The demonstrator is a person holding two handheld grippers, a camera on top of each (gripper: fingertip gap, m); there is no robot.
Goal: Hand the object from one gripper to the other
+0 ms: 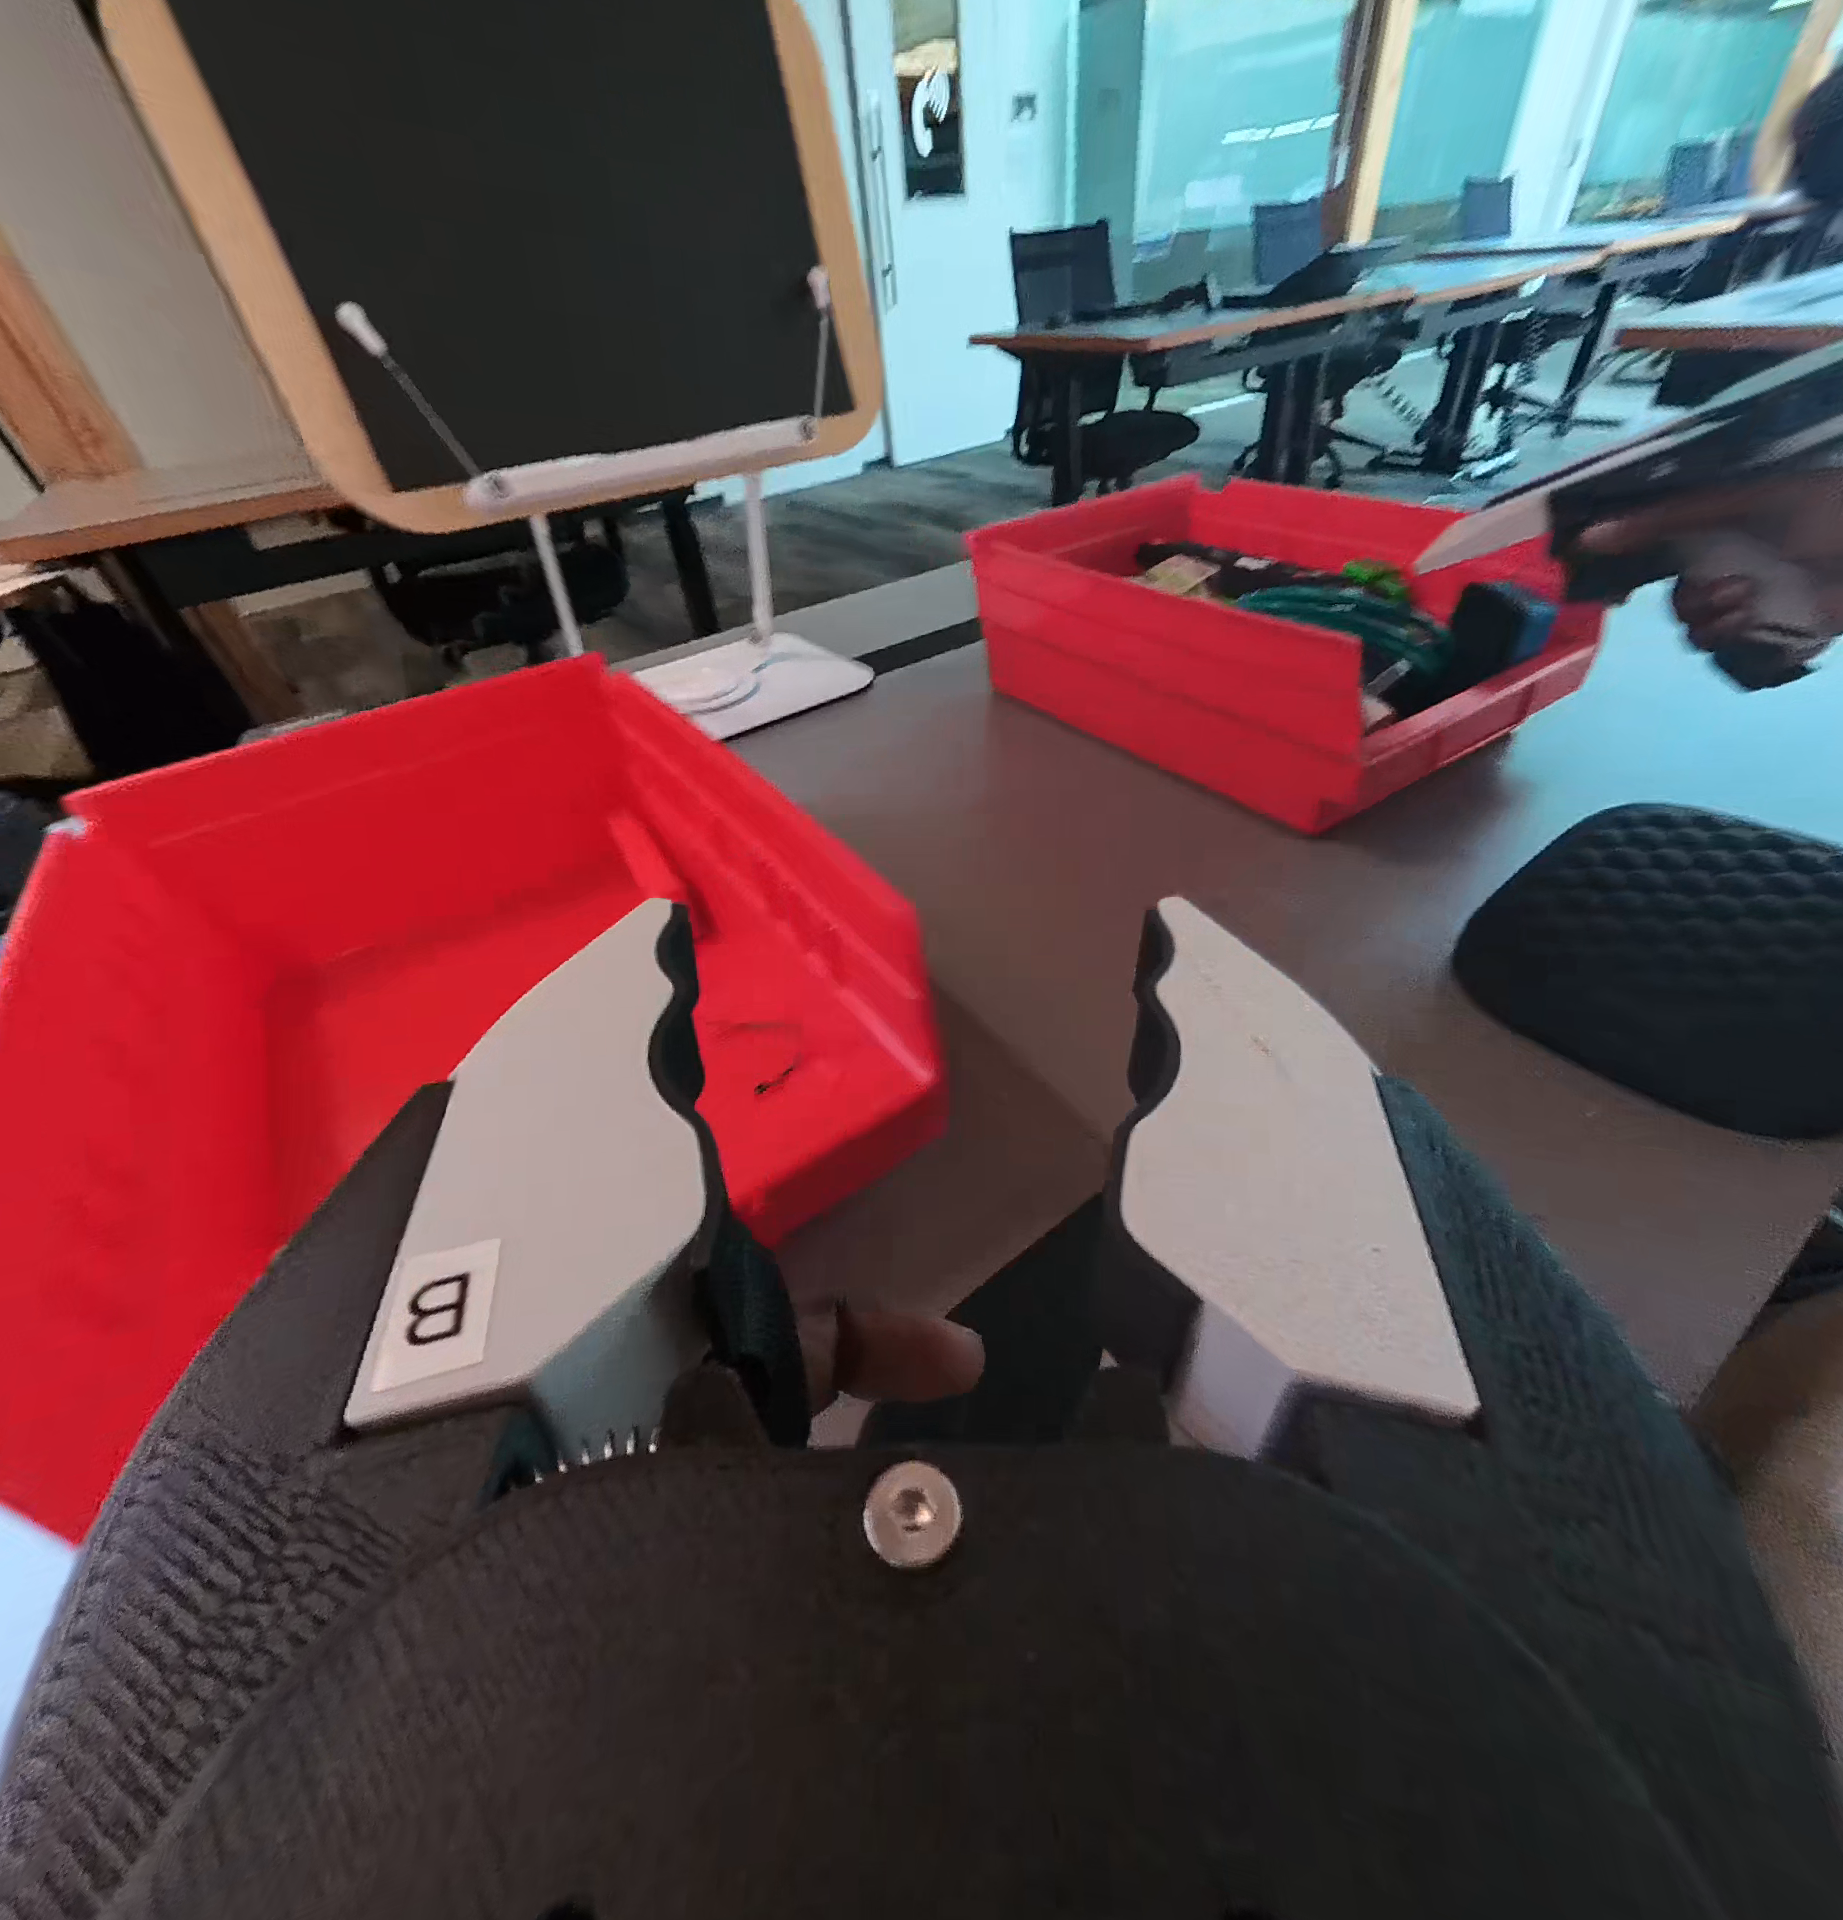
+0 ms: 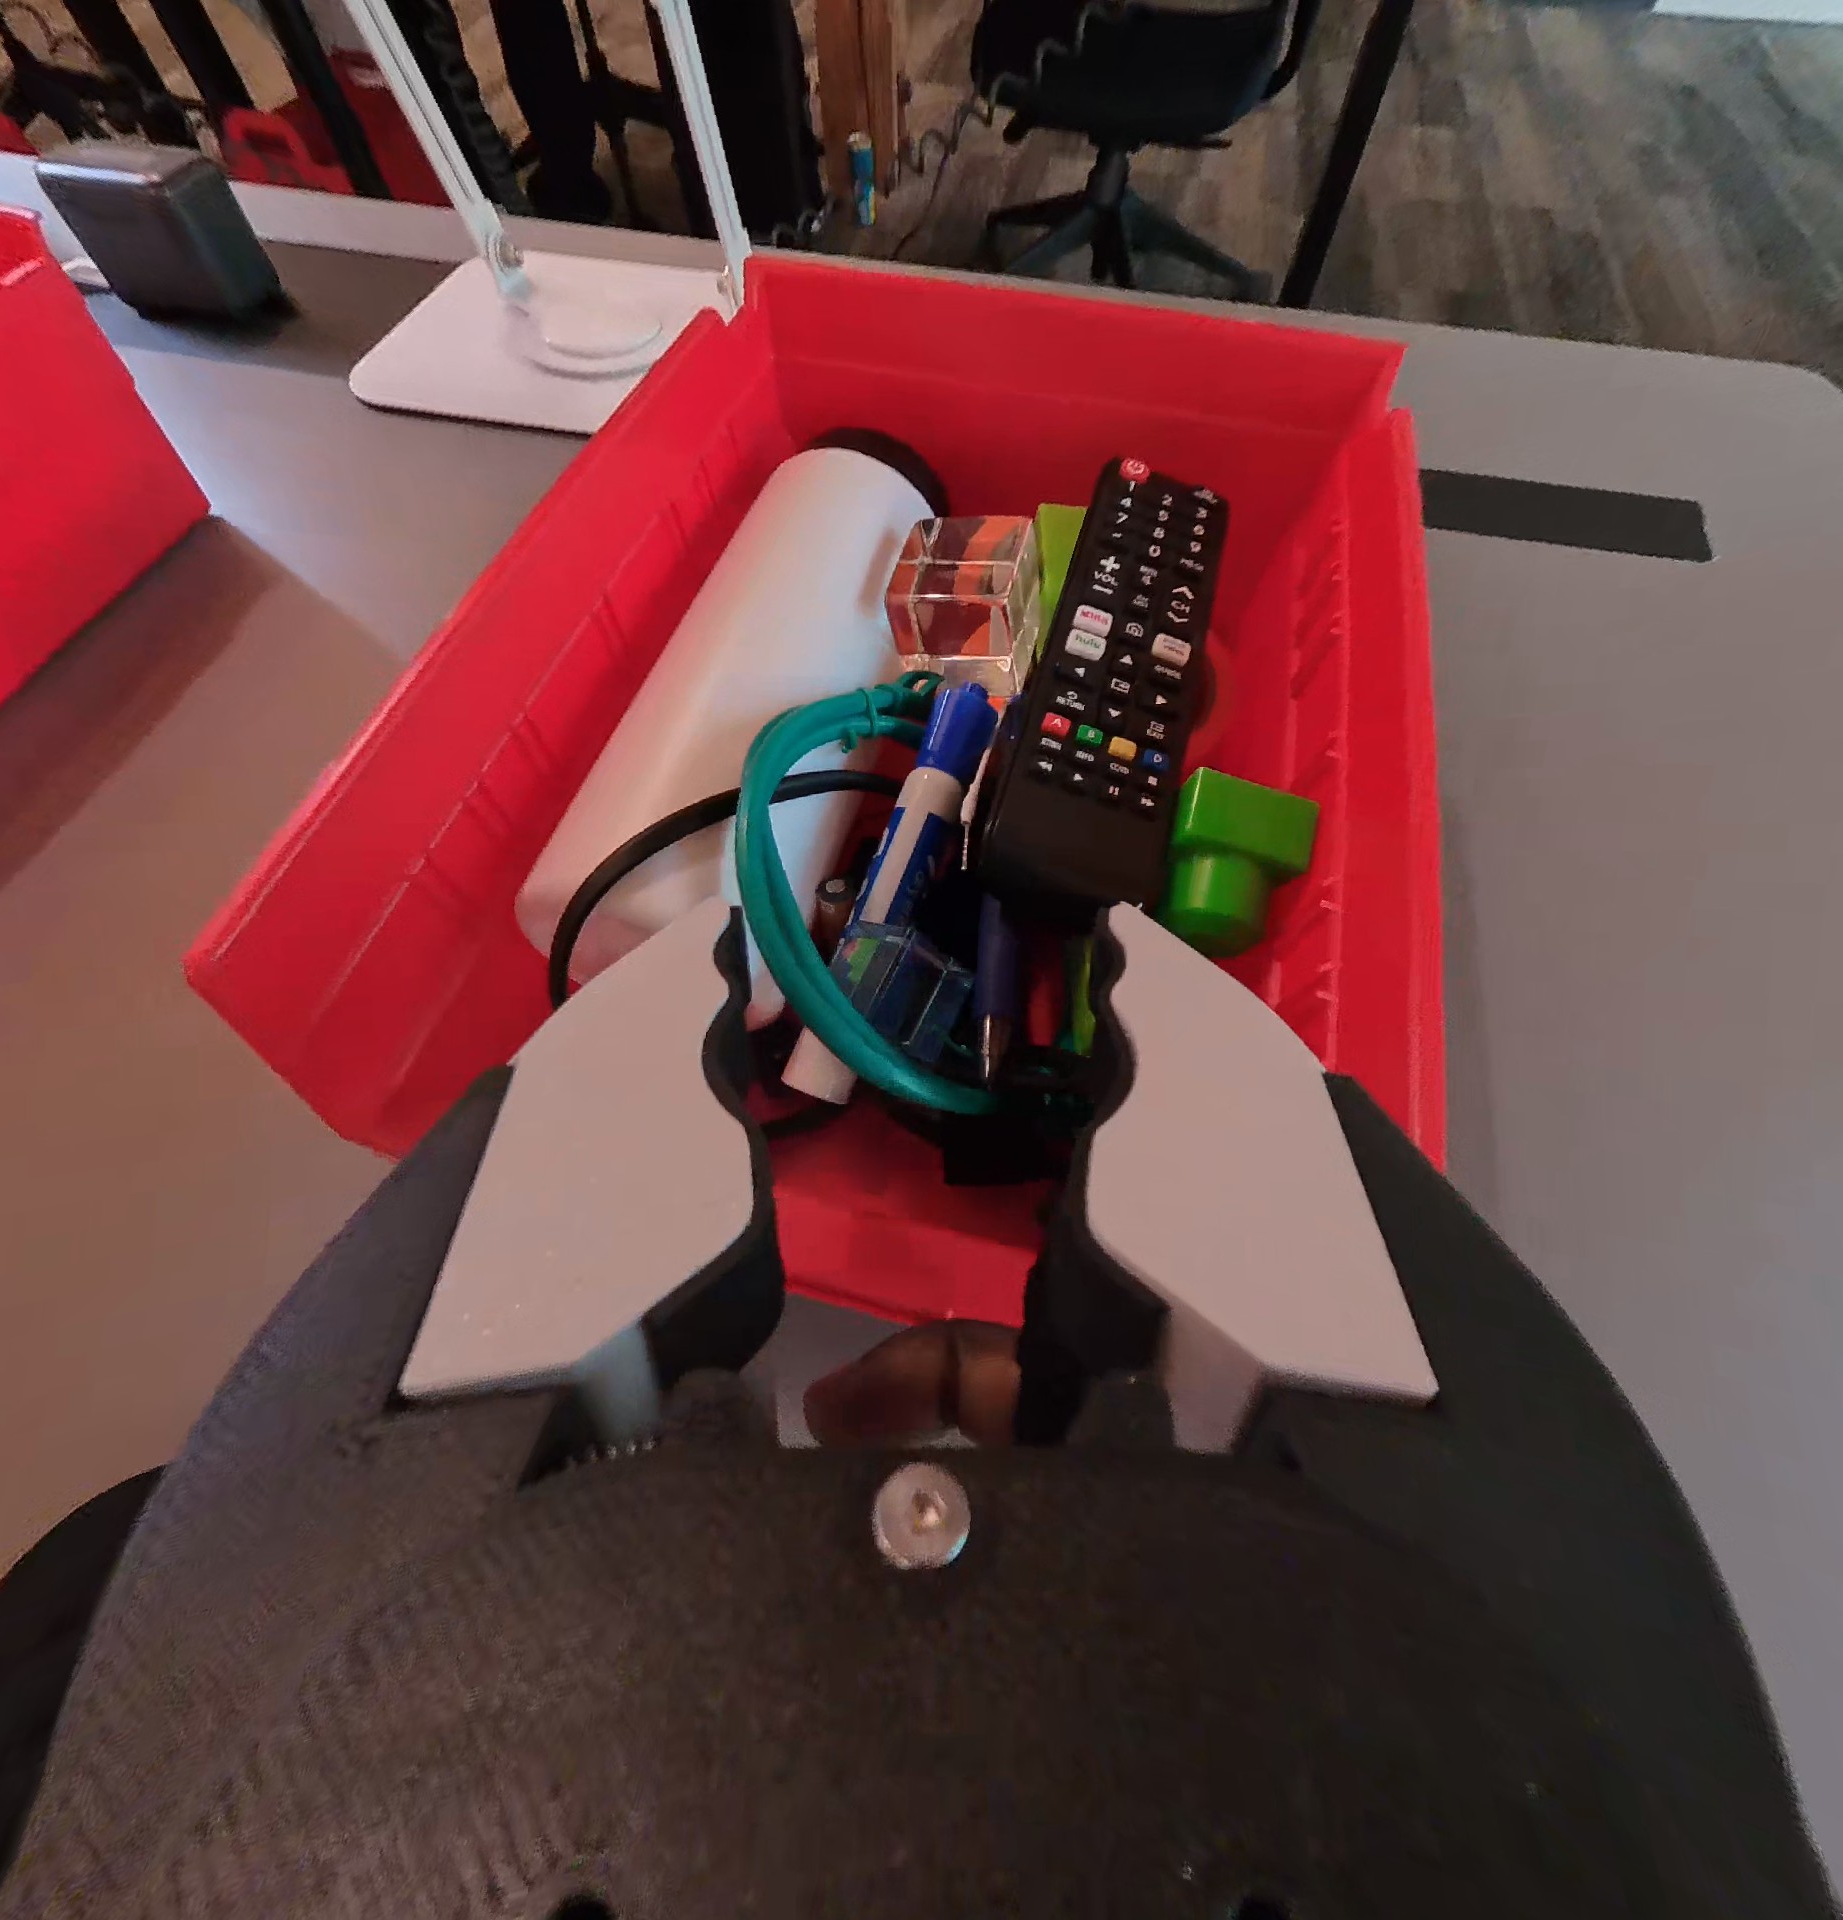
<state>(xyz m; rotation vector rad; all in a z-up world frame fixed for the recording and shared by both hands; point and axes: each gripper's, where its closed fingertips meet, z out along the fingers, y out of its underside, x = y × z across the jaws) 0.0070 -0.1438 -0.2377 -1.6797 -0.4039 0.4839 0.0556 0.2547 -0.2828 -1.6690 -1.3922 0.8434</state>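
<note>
My right gripper (image 2: 917, 925) is open and empty, held above the near end of a full red bin (image 2: 543, 665). The bin holds a black remote (image 2: 1114, 686), a white bottle (image 2: 751, 665), a clear cube (image 2: 964, 603), a green cable (image 2: 792, 914), a blue marker (image 2: 927, 800) and a green block (image 2: 1234, 857). My left gripper (image 1: 917, 914) is open and empty, beside the right wall of an empty red bin (image 1: 304, 935). The right gripper (image 1: 1499, 525) also shows in the left wrist view, over the full bin (image 1: 1187, 644).
A white lamp base (image 2: 501, 332) stands on the grey table (image 2: 1644, 831) between the bins. A black chair back (image 1: 1686, 956) is at the table's near right edge. A dark box (image 2: 158, 229) sits at the far left. Desks and chairs stand beyond.
</note>
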